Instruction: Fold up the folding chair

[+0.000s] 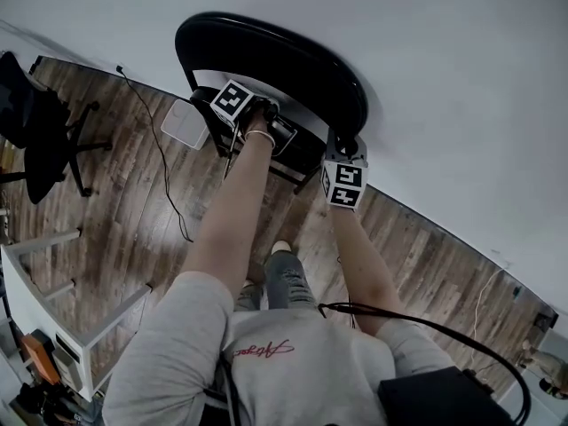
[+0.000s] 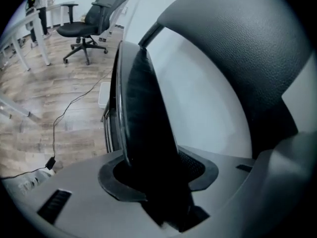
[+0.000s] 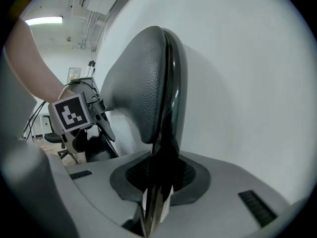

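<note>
- Folding chair: standing against the wall, straight ahead of me.
- Left tongs: I am holding them slack around the seat edge, with the pads seemingly not pressing.
- Right tongs: I am clenching them on the backrest rim.
- Relation: the seat is standing nearly upright, a narrow wedge apart from the backrest. My left hand is the nearer one.
- The left gripper view is showing that wedge, and the head view is hiding it.

We see a plain white wall rising from a wood-plank floor. At the left a black office chair stands on its wheeled base, near a white furniture frame. A thin black cable trails over the boards beside a flat white box. A ceiling strip light glows.
</note>
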The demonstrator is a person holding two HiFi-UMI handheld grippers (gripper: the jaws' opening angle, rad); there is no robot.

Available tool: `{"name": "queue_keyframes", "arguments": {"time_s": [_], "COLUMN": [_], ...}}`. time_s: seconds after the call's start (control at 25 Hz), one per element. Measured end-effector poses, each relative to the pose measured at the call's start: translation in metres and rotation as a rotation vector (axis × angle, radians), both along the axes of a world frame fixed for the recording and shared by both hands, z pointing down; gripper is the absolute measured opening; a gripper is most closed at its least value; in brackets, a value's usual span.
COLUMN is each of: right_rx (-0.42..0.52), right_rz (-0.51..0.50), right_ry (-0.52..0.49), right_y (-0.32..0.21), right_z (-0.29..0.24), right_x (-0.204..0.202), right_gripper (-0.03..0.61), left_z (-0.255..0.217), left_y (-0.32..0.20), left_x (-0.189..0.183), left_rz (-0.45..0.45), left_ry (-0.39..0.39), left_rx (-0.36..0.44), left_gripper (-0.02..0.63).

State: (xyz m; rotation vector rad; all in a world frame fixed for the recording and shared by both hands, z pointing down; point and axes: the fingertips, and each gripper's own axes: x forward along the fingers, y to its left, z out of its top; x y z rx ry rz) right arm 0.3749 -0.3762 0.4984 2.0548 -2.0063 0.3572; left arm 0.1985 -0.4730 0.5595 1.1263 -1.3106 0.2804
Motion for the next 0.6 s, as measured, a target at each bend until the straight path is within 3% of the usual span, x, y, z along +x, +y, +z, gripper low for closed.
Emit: {"name": "queue_keyframes", "arguments": {"time_s": [0.16, 0.28, 0.36, 0.48, 0.52, 0.6], "right_rx": [0.034, 0.056, 0.051, 0.067, 0.08, 0.095], "right_rz": [0.013, 0.024, 0.012, -0.042, -0.06, -0.077], "right_ry": [-0.038, -0.046, -0.031, -0.028, -0.03, -0.02], "right_y": [0.013, 0.034, 0.061, 0.106, 0.118, 0.135], "right_z": [-0.004, -0.006, -0.005, -0.018, -0.027, -0.048], "right_x": [-0.001, 0.0, -0.001, -0.018, -0.026, -0.039], "right_gripper": [0.075, 0.127, 0.129, 0.126, 0.108, 0.072], "left_z": [-0.018, -0.027, -0.034, -0.053, -0.063, -0.087], "left_y": [0.003, 0.009, 0.021, 0.044, 0.054, 0.078], "left_x": [0.007, -0.003, -0.015, -0.044, -0.055, -0.076], "left_rz": [0.108, 0.139, 0.146, 0.178, 0.195, 0.248], "left_ry": [0.143, 0.259, 0.316, 0.297, 0.265, 0.141], "left_rx": [0.078, 0.141, 0.19, 0.332, 0.396, 0.538], "left_gripper": [0.246, 0.303, 0.308, 0.296, 0.255, 0.081]}}
